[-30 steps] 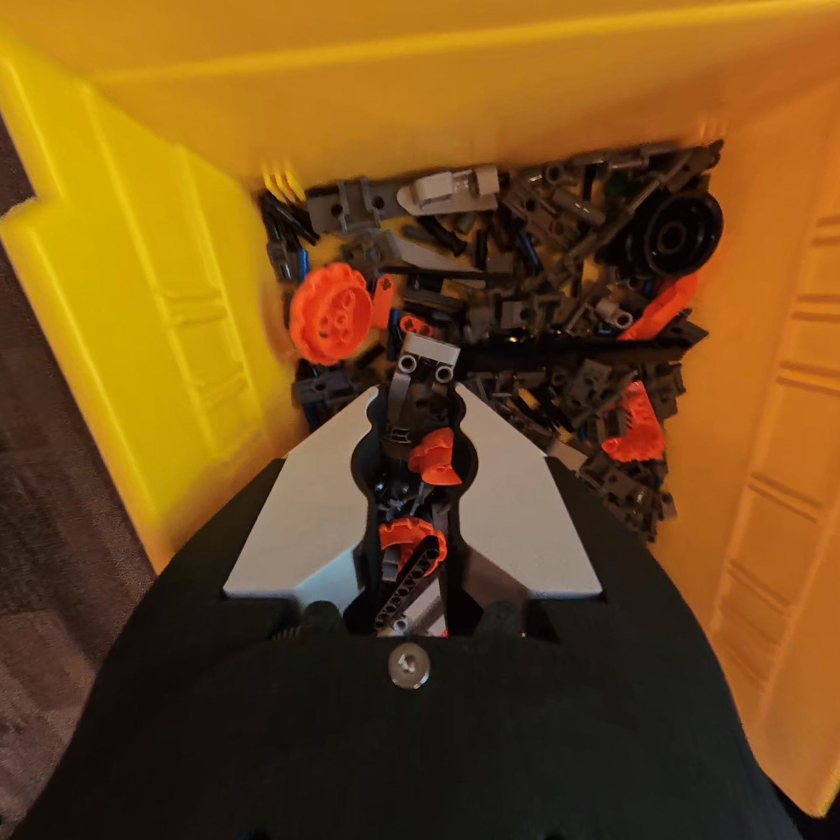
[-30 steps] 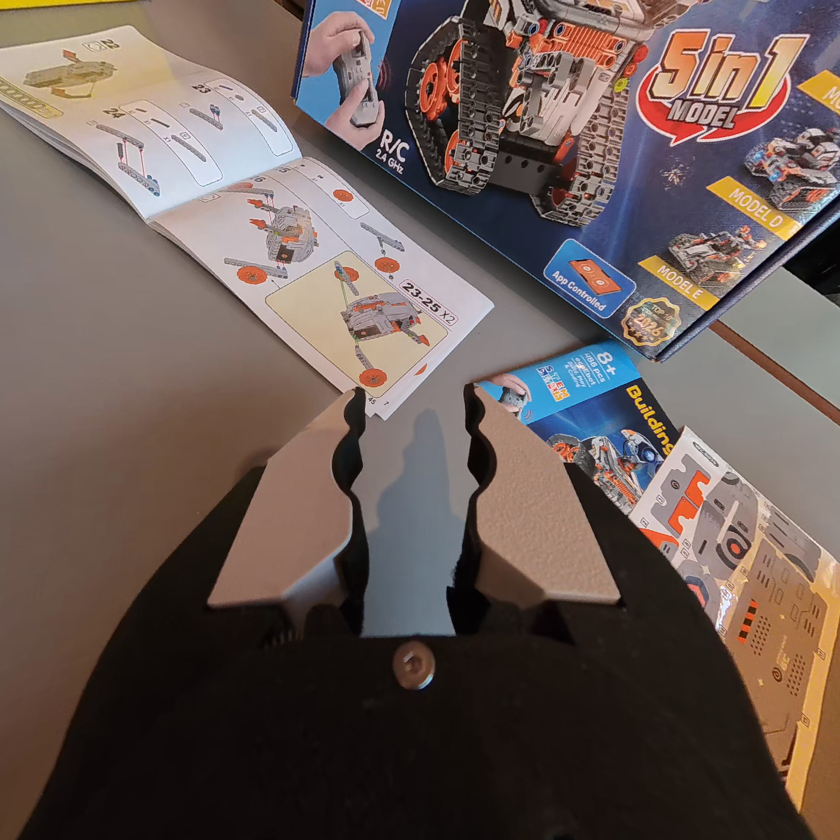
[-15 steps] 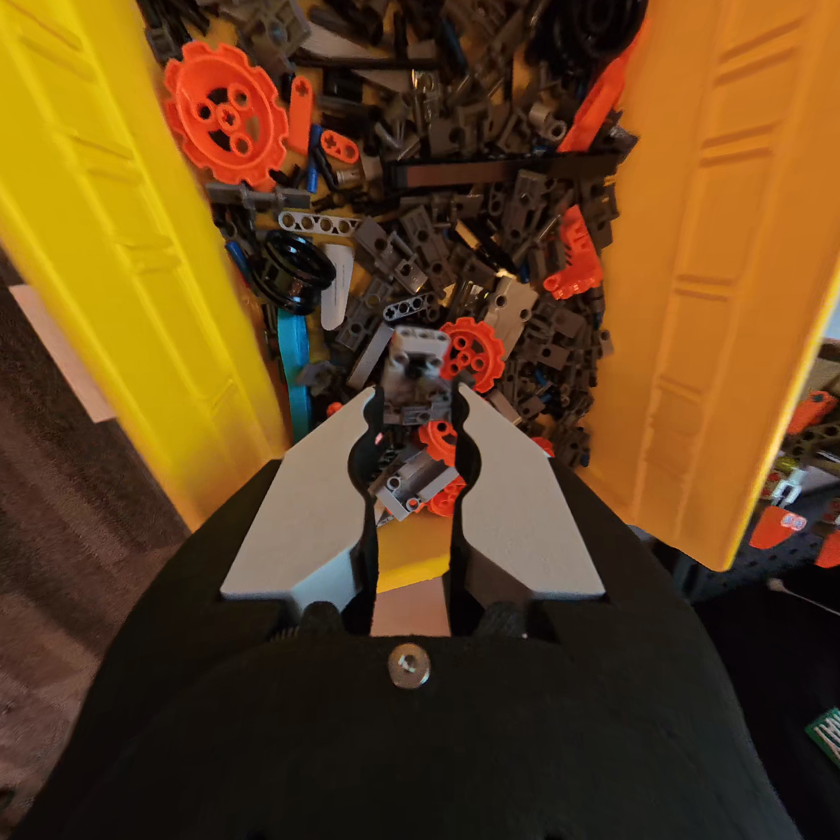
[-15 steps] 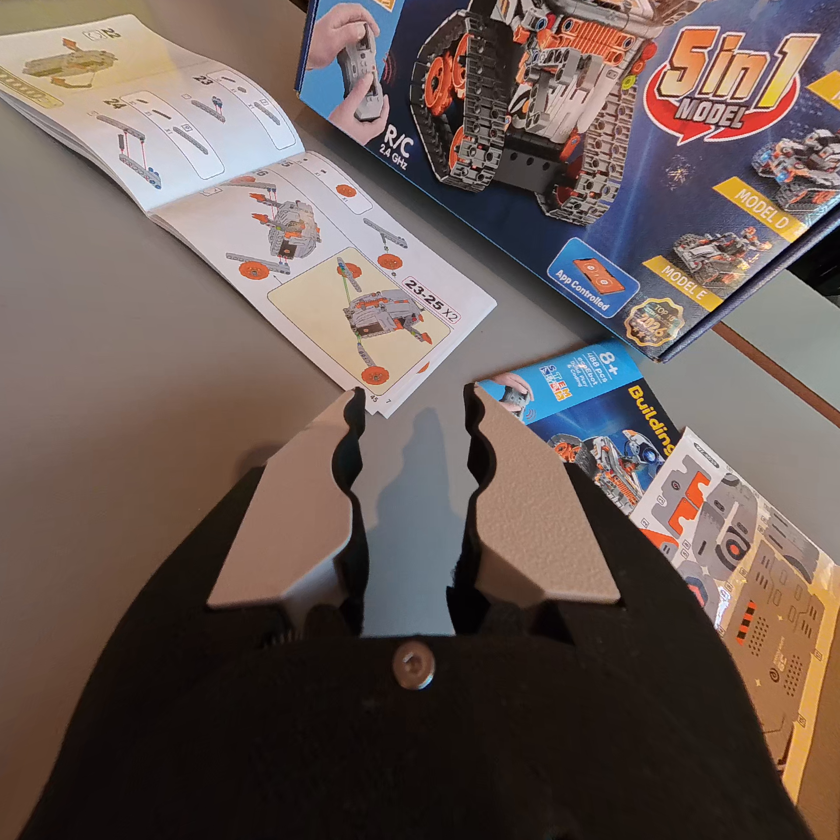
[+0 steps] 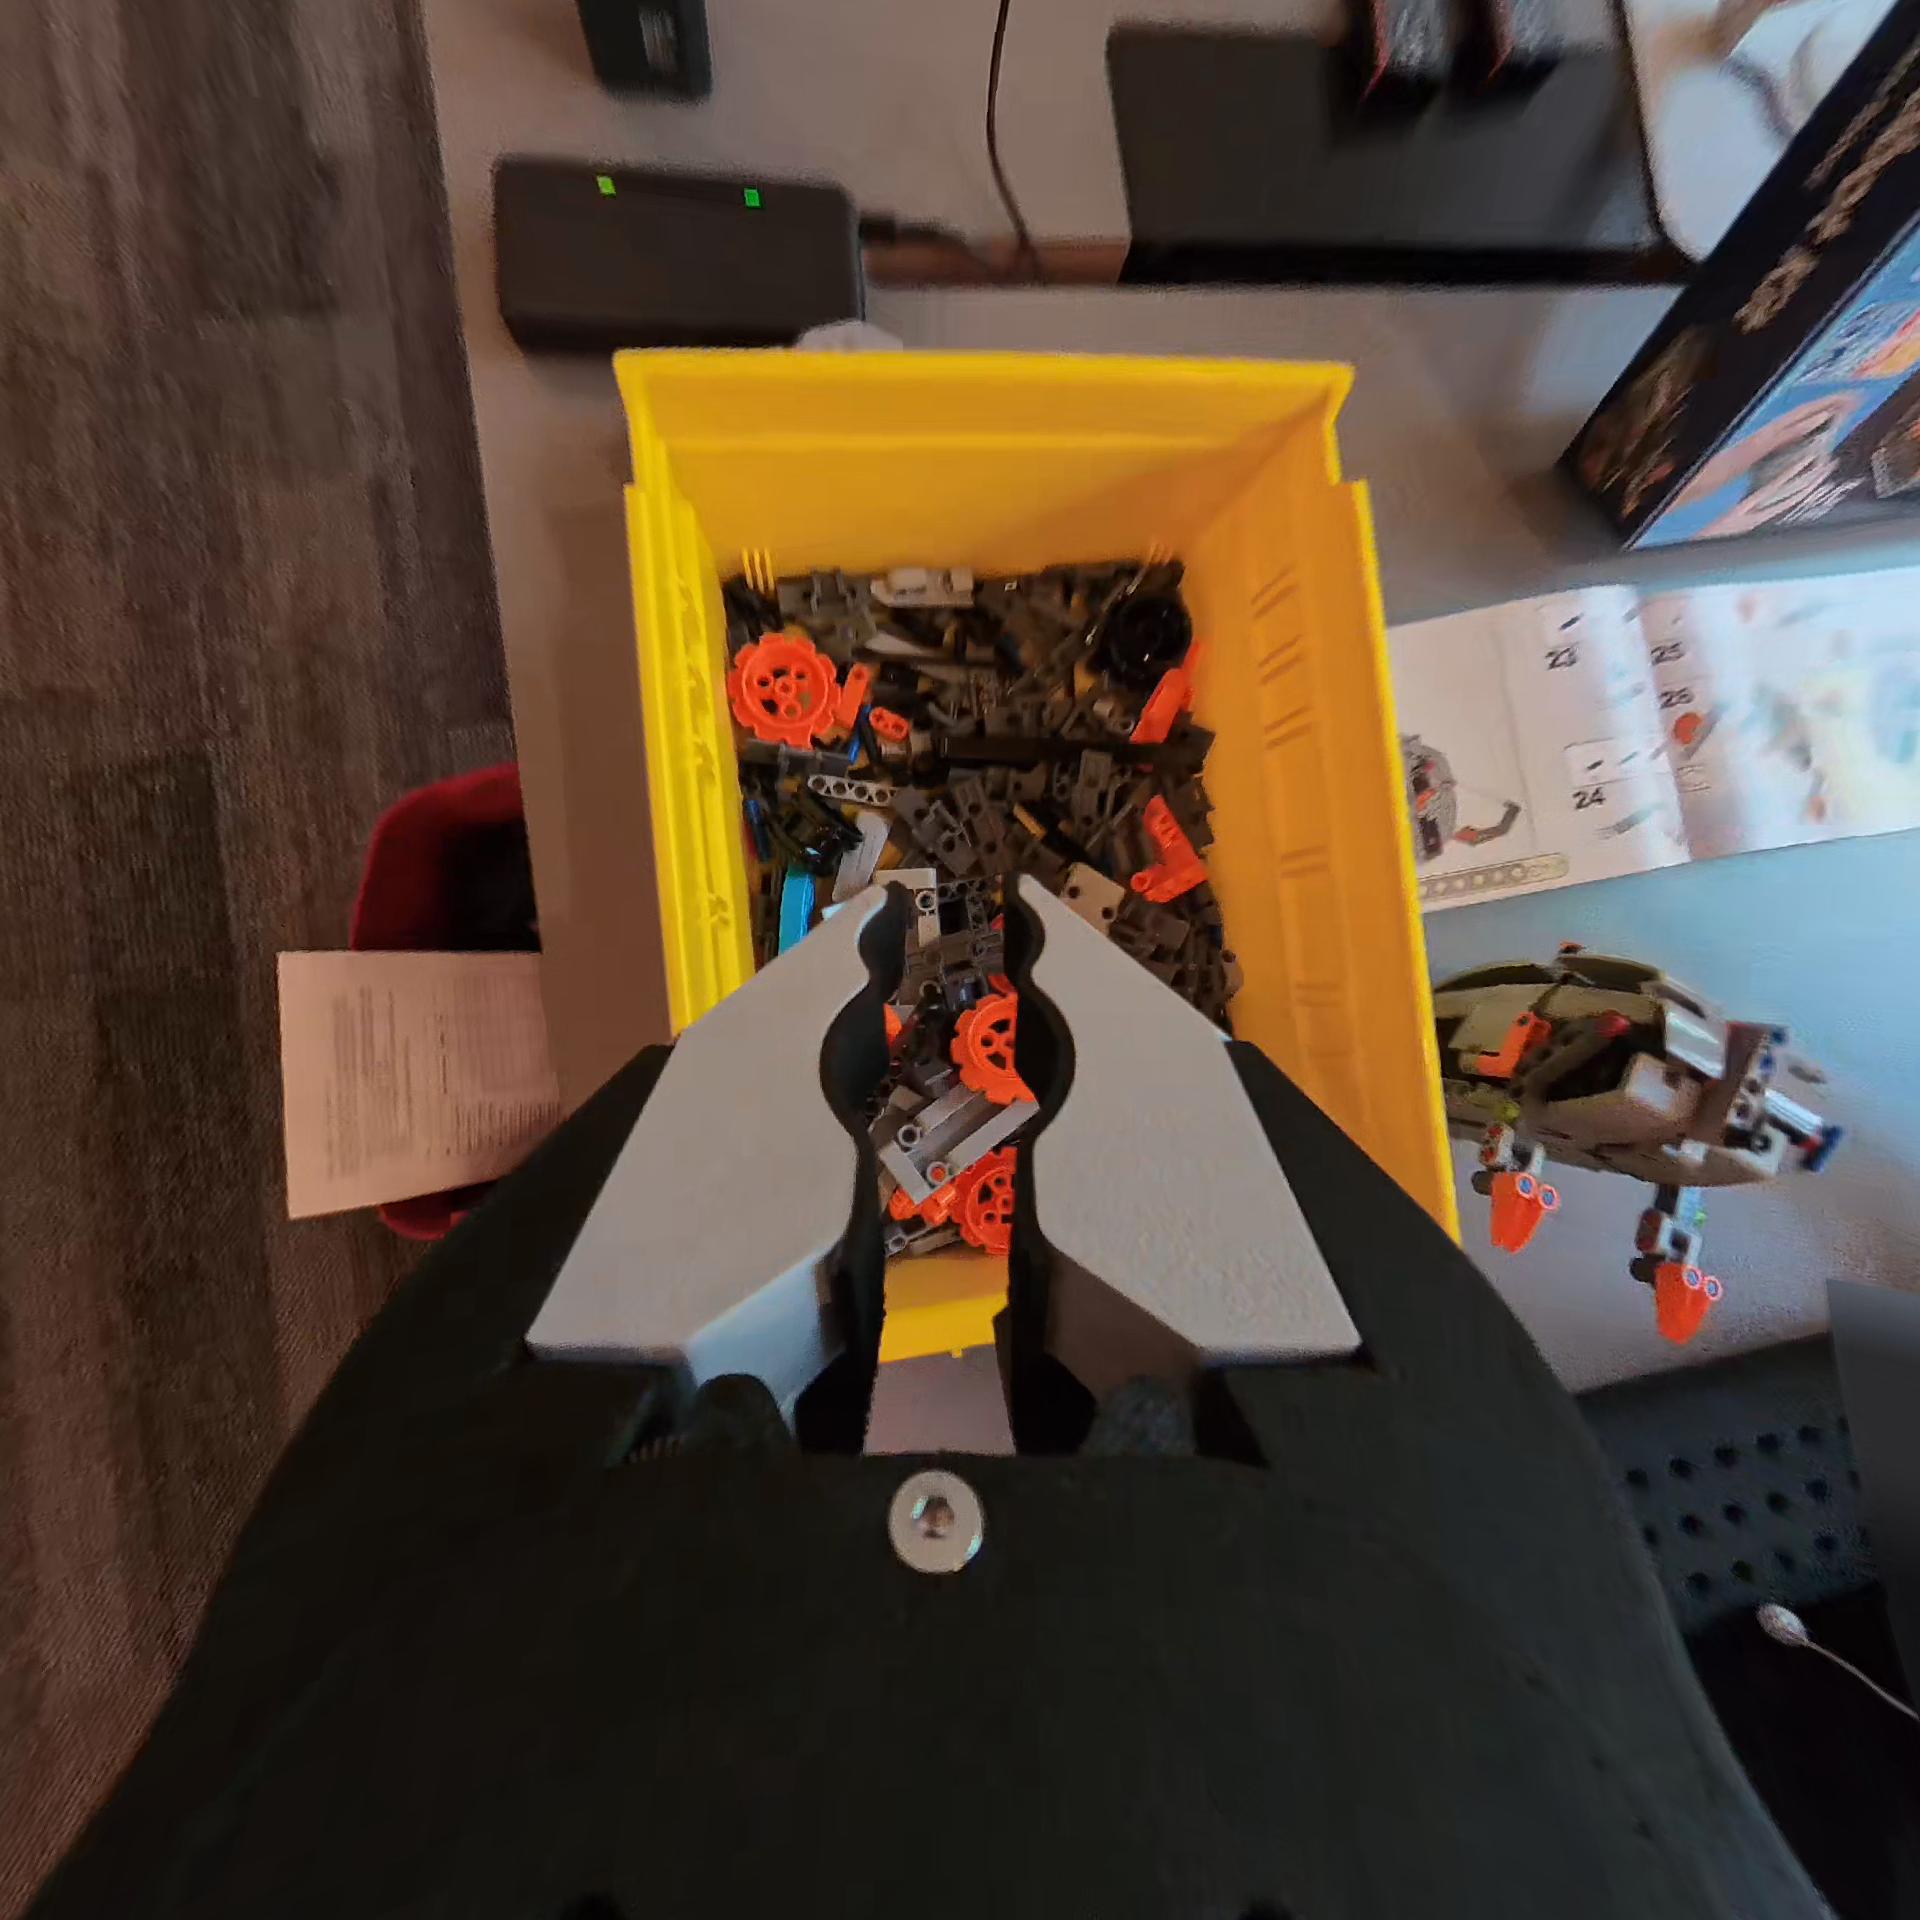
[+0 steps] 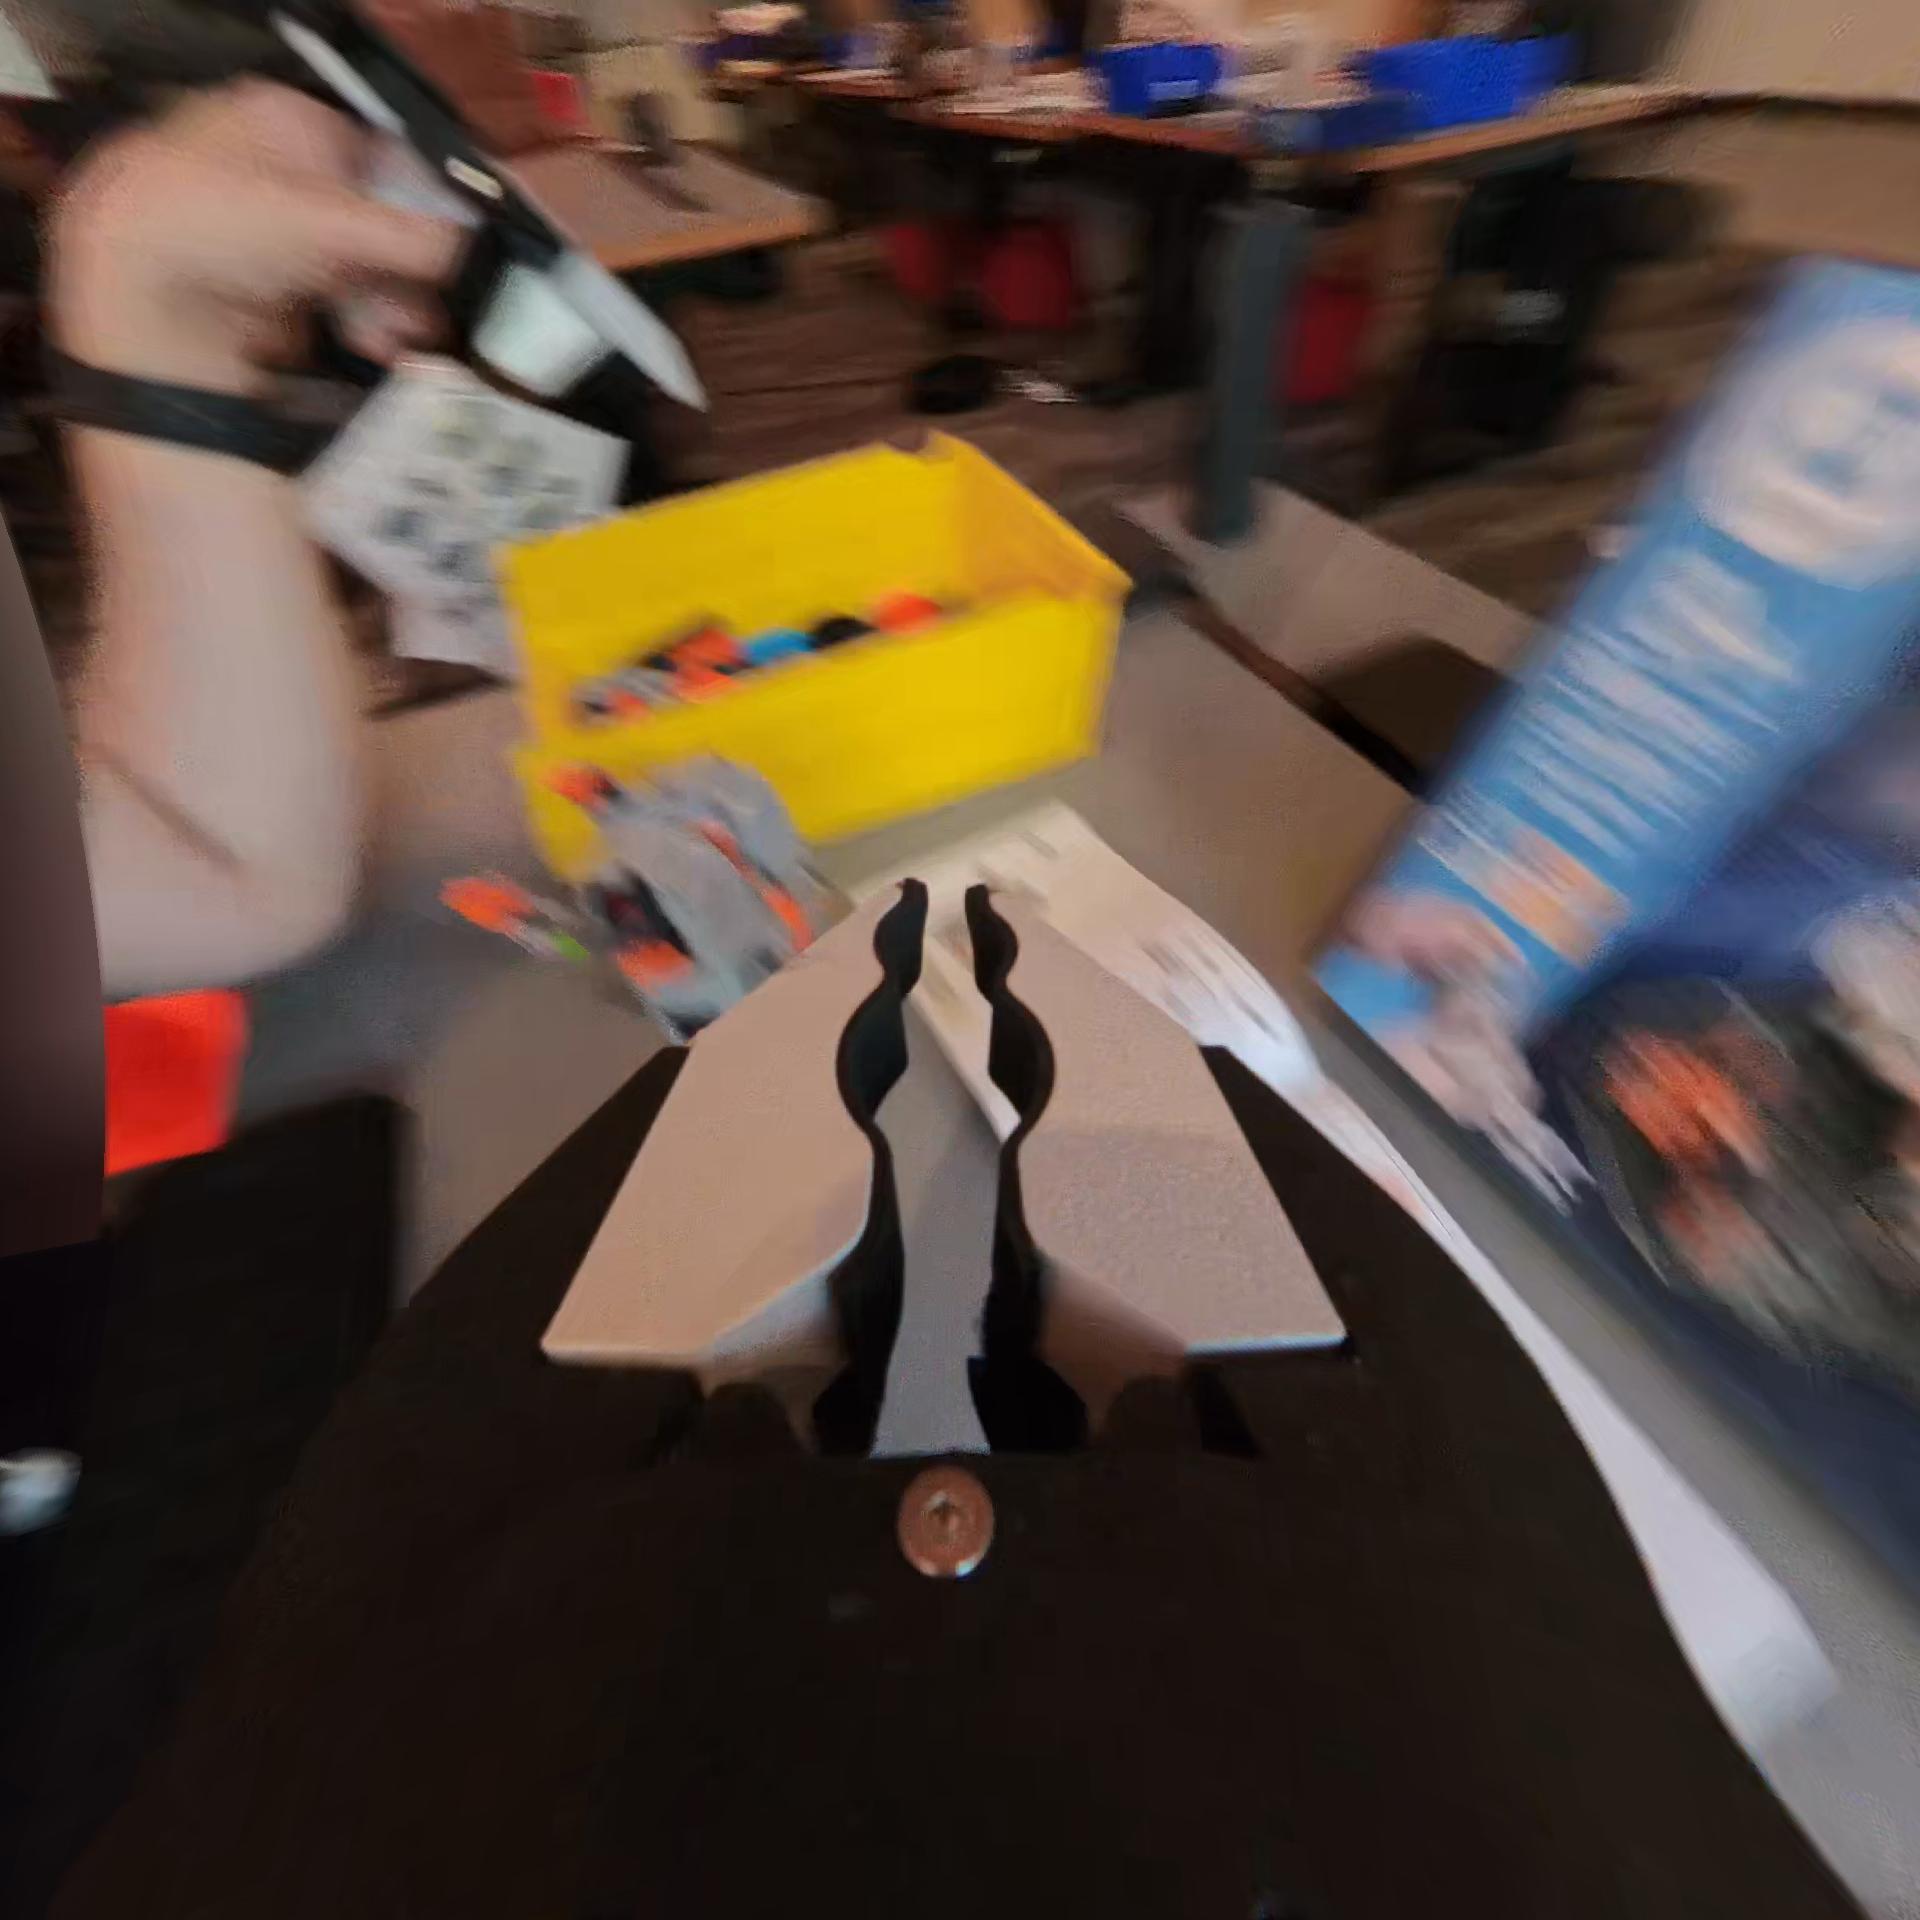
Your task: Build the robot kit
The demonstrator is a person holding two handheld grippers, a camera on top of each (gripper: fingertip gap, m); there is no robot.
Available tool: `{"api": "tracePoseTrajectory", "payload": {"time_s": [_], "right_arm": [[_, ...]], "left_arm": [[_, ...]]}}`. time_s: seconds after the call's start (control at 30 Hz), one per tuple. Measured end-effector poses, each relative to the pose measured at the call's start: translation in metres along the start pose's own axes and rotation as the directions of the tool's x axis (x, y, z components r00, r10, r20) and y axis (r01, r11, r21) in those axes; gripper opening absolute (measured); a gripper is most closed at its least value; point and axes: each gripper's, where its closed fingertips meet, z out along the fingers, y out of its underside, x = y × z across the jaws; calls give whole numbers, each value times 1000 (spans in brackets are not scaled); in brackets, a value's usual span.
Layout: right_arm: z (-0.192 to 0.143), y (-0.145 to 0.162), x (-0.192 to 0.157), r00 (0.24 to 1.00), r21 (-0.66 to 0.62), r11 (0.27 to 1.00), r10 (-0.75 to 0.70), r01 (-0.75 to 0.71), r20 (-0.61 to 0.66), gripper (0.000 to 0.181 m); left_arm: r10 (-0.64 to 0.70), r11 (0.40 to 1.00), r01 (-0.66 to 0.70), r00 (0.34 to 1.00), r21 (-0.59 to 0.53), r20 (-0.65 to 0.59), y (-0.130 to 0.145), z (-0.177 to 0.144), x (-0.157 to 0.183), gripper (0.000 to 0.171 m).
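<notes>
Hovering above the near end of the yellow bin [image 5: 1288, 727], your left gripper [image 5: 951, 902] is spread with nothing between its fingers. The bin stands on the grey tabletop [image 5: 1714, 925] with its long axis running away from you, and its floor is covered with loose grey, black and orange building pieces [image 5: 997, 790], among them an orange toothed wheel [image 5: 781, 689] toward the far left corner. Just right of the bin rests a part-built grey model [image 5: 1621, 1060], its orange-tipped ends pointing toward you. Beyond it an open instruction booklet [image 5: 1662, 727] lies flat, and a blue product box [image 5: 1808, 343] stands at the far right. The bin's left wall runs close to the tabletop's left edge, with carpet and a red container [image 5: 436, 862] below. Your right gripper [image 6: 943, 894] is also empty, its fingers slightly parted, aimed over the booklet [image 6: 1091, 914] toward the bin [image 6: 831, 665]; that view is heavily blurred. A bare strip of tabletop lies between bin and booklet.
</notes>
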Motion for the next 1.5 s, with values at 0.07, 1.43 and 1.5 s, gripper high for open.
{"api": "tracePoseTrajectory", "payload": {"time_s": [0.07, 1.43, 1.5], "right_arm": [[72, -49, -48, 971, -79, 996, -31, 50, 235, 4], [396, 66, -43, 910, -826, 394, -264, 404, 319, 7], [395, 62, -41, 915, -813, 427, -260, 395, 308, 7]], "left_arm": [[4, 998, -5, 1000, 59, 13, 0, -19, 1, 19], [-36, 980, 65, 987, 188, -154, 16, -68, -2, 27], [-36, 980, 66, 987, 190, -157, 16, -69, -2, 27]]}}
